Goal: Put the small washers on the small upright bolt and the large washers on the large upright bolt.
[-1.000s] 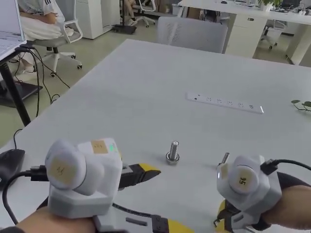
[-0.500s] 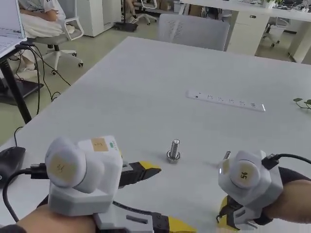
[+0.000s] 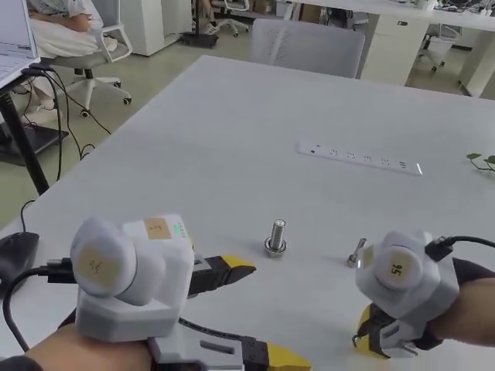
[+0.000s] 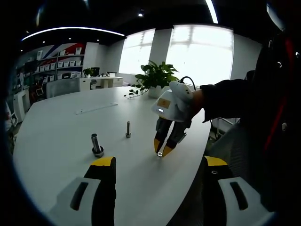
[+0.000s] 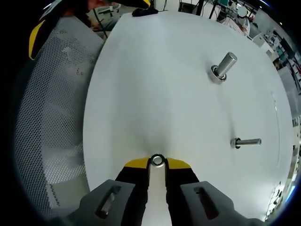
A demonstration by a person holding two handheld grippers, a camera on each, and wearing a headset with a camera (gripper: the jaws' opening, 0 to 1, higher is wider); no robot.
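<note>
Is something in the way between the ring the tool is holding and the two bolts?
Nothing visible is. The right tool pinches the washer, and only bare table lies between it and the small bolt and the large bolt.

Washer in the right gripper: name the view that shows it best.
Right gripper view: the washer sits between the fingers, hole plain. Left gripper view shows it tiny at the right gripper's tips; in the head view the gripper body hides it.
</note>
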